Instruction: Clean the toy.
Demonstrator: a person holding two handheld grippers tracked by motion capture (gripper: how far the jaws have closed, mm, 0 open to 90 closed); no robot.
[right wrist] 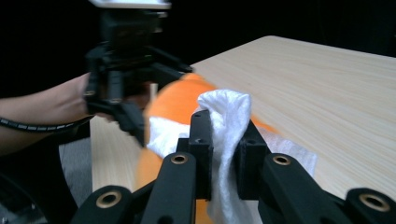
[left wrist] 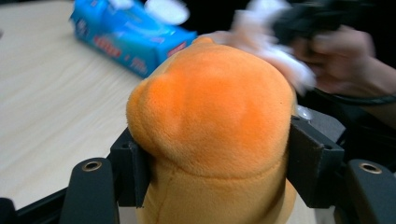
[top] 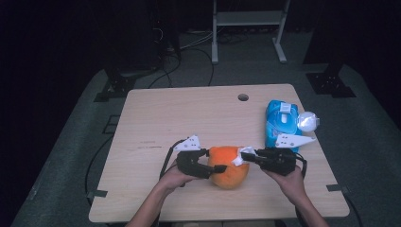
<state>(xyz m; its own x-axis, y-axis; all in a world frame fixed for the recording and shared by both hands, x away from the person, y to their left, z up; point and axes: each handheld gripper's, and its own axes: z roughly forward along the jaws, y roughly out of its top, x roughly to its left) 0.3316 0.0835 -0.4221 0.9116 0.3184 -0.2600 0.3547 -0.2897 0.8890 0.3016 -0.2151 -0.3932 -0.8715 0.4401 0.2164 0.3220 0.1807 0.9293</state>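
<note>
Table (top: pixel 156 118): one plush (top: pixel 229 172), one wipe (top: pixel 239 158).

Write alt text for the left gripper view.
An orange plush toy sits squeezed between the left gripper's two black jaws on a light wooden table. Behind it lie a blue wet-wipe pack and, blurred, the right gripper holding a white wipe.

Orange plush toy (top: pixel 229 172) on table's near edge, white wipe (top: pixel 239 156) touching it.
</note>
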